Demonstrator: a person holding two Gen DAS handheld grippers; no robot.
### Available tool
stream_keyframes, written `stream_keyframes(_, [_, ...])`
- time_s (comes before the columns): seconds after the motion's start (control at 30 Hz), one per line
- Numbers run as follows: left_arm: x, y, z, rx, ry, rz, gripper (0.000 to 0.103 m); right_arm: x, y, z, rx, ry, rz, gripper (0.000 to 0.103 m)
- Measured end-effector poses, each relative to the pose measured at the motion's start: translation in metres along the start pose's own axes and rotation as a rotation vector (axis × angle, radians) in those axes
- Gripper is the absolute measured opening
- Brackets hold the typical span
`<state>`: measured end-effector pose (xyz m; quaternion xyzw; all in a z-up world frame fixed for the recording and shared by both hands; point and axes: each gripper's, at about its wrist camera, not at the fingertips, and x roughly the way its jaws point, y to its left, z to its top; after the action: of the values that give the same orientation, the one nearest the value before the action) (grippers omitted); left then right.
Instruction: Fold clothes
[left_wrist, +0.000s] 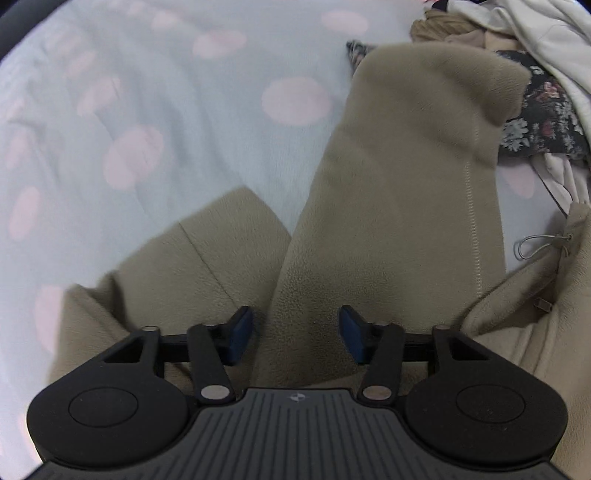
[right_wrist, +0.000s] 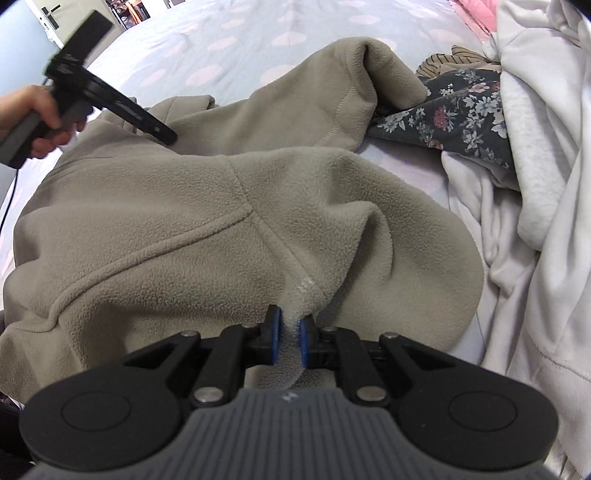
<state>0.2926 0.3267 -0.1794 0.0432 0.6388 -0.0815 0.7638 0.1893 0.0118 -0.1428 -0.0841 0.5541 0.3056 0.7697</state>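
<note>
Nearest the right wrist camera, the right gripper (right_wrist: 290, 338) had its blue pads (right_wrist: 303, 343) pressed nearly together on a pinched ridge of the beige fleece garment (right_wrist: 192, 221), right at a seam. That garment lay spread across the pale blue bedsheet with pink spots (right_wrist: 229, 37), one sleeve reaching toward a dark floral cloth (right_wrist: 458, 110) and a heap of white clothes (right_wrist: 535, 155) at the right. In the left wrist view, the left gripper (left_wrist: 295, 334) hovered over the fleece with its jaws wide apart, holding nothing, a sleeve (left_wrist: 402, 177) running away between the pads. A hand (right_wrist: 33, 118) gripped the left gripper's handle at the far left.
</note>
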Motion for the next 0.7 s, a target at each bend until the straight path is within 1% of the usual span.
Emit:
stream_keyframes(0.07, [0.001, -0.002, -0.002, 0.015, -0.008, 0.016, 0.016, 0.002, -0.001, 0.001, 0.006, 0.005, 0.003, 0.013])
stream_keyframes(0.1, [-0.001, -0.004, -0.004, 0.022, -0.018, 0.025, 0.009, 0.003, -0.001, 0.001, 0.011, 0.007, 0.004, 0.013])
stream_keyframes(0.17, [-0.007, -0.006, -0.008, 0.013, -0.039, 0.045, 0.008, 0.003, 0.0, 0.003, 0.018, 0.009, 0.001, 0.013])
stream_keyframes(0.27, [-0.025, -0.006, -0.016, -0.014, -0.093, 0.073, 0.007, -0.007, 0.002, 0.003, 0.034, -0.041, -0.007, 0.012])
stream_keyframes(0.33, [-0.046, -0.004, -0.021, -0.049, -0.133, 0.082, 0.007, -0.014, 0.003, 0.003, 0.045, -0.077, -0.013, 0.012])
stream_keyframes(0.4, [-0.071, -0.003, -0.028, -0.075, -0.171, 0.091, 0.007, -0.028, 0.008, 0.005, 0.043, -0.126, -0.02, 0.012])
stream_keyframes(0.5, [-0.119, -0.002, -0.046, -0.107, -0.249, 0.148, 0.007, -0.067, 0.024, 0.011, 0.009, -0.232, -0.033, 0.011])
stream_keyframes(0.63, [-0.195, 0.011, -0.081, -0.207, -0.356, 0.202, 0.007, -0.12, 0.046, 0.019, -0.037, -0.372, -0.05, 0.011])
stream_keyframes(0.7, [-0.234, 0.015, -0.103, -0.235, -0.418, 0.241, 0.007, -0.146, 0.057, 0.023, -0.061, -0.442, -0.058, 0.01])
